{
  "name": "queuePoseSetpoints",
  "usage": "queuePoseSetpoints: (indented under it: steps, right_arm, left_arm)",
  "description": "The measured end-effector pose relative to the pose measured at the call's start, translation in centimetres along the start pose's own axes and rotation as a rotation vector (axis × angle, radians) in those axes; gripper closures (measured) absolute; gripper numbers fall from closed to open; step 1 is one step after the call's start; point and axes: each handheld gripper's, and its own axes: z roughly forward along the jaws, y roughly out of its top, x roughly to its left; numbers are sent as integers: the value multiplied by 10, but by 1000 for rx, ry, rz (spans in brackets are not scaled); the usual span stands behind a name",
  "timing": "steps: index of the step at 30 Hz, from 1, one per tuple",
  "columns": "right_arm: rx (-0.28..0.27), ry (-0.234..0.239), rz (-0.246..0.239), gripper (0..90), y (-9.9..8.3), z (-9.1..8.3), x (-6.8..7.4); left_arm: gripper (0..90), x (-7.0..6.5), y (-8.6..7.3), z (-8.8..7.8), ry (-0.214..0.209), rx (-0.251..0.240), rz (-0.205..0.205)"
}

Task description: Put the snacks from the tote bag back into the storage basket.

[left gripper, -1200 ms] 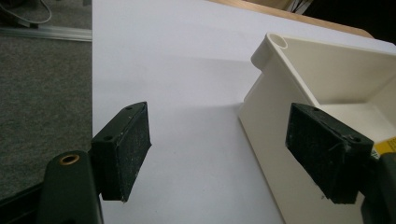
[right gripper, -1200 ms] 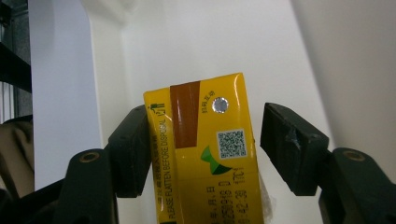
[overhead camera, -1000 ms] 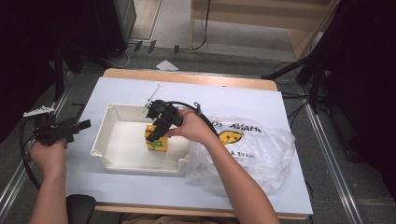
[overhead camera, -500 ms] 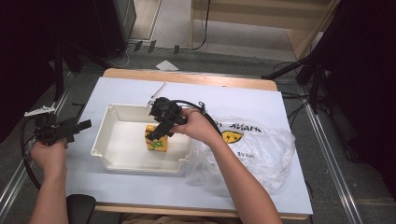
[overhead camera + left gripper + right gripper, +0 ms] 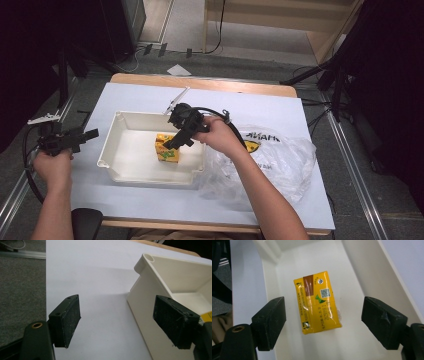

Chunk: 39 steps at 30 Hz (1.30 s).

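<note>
- The yellow carton (image 5: 317,302) lies flat on the floor of the white tray (image 5: 127,165), toward the tray's right half in the high view, where it shows as a yellow pack (image 5: 167,147) with green print.
- In the right gripper view its top face shows a brown band, a small round foil spot and a square code.
- The right gripper (image 5: 175,142) hangs over the carton, pointing down into the tray from the right hand (image 5: 220,137).
- Its jaws have just been opening and now stand wide; the carton sits between them in the right gripper view, with clear gaps on both sides, so neither pad touches it.
- The tray stands on the pale sheet covering the table (image 5: 280,107), roughly at its middle left.
- A crumpled clear plastic bag (image 5: 280,160) with yellow and black print lies just beside the tray's right wall, partly under the right forearm.
- The left gripper (image 5: 75,137) is held in the left hand (image 5: 52,165) off the table's left edge, well apart from the carton and pointing toward the tray.
- Its jaws stand wide with nothing between them; its own view looks past them at the tray's outer wall (image 5: 147,312) and corner.
</note>
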Motion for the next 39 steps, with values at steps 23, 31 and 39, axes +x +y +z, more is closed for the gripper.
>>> queuePoseSetpoints:
  steps: [23, 31, 39]
  right_arm:
    - [-49, -21, 16, 210, -36, -22, -4]
    - [-55, -33, 55, 210, -54, -30, -4]
    - [-78, -45, 82, 210, -71, -39, -6]
  left_arm:
    - [231, -1, 0, 2, -1, 16, 6]
    - [231, -2, 0, 2, 2, 19, 5]
    - [230, -1, -2, 0, 2, 17, 2]
